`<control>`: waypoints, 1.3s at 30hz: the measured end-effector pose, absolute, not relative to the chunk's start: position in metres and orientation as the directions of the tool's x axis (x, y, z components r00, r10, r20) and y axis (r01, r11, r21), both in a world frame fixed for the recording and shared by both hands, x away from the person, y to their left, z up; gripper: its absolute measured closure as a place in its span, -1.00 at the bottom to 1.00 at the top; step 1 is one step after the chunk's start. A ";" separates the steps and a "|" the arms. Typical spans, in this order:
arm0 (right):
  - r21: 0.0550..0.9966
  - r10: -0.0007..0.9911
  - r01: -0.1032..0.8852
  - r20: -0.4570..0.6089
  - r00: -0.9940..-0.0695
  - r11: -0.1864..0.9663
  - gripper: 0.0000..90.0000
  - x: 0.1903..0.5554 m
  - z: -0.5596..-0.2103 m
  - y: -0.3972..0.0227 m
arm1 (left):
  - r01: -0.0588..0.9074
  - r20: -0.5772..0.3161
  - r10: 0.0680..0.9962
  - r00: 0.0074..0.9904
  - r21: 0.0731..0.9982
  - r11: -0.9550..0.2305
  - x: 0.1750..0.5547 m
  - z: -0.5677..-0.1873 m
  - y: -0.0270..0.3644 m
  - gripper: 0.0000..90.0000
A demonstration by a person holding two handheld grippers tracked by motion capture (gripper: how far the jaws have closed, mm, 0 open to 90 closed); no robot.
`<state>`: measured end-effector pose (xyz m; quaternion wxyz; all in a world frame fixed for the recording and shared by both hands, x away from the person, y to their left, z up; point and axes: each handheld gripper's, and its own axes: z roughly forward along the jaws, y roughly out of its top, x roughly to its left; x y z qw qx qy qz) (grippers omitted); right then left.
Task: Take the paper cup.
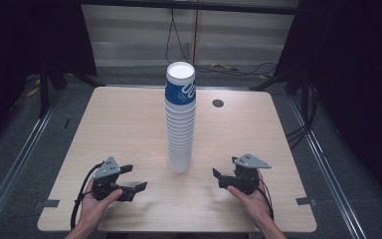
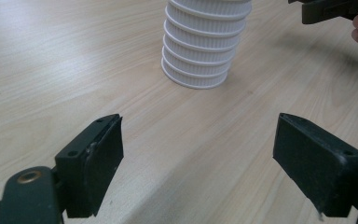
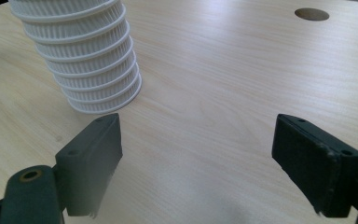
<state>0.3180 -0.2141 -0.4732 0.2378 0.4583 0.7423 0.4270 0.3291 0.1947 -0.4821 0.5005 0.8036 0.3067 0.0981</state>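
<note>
The cup stack [image 1: 180,119] stands upright near the middle of the tabletop [image 1: 124,124], a tall column of nested white cups with a blue-and-white printed cup on top, mouth up. Take that stack as your landmark.

Your left claw [image 1: 133,178] sits to the left of the stack's base and a little nearer to you, well apart from it, with your left hand [image 1: 95,201] wrapped around its body. Its jaws stand wide open and hold nothing. In the left gripper view the bare tabletop [image 2: 74,56] lies between the two black pads, and the stack's ribbed lower cups [image 2: 204,46] rise beyond them, closer to the left pad's side than the right, not touched by either.

Your right claw [image 1: 218,178] sits to the right of the stack's base, also a little nearer to you and apart from it, pointing toward the stack, with your right hand [image 1: 251,199] under it. Its jaws are likewise spread wide with nothing in them. In the right gripper view the stack's base [image 3: 86,60] stands just beyond the left pad, close to it but clear of it, and leans across the upper left.

A small dark round hole [image 1: 218,103] lies in the tabletop behind and to the right of the stack. The left gripper view also catches the tip of your right claw [image 2: 328,10] past the stack.
</note>
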 end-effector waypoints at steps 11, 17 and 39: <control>0.853 0.867 0.475 0.054 -0.495 0.217 -0.64 0.319 -0.474 -0.213 | 0.399 -0.156 0.582 0.798 0.861 -0.316 0.334 -0.485 0.191 -0.64; 0.866 0.835 0.454 0.082 -0.544 0.211 -0.64 0.316 -0.467 -0.214 | 0.388 -0.148 0.575 0.805 0.864 -0.322 0.331 -0.484 0.189 -0.64; 0.870 0.766 0.429 0.100 -0.635 0.243 -0.55 0.315 -0.436 -0.200 | 0.379 -0.146 0.547 0.824 0.860 -0.341 0.328 -0.486 0.189 -0.59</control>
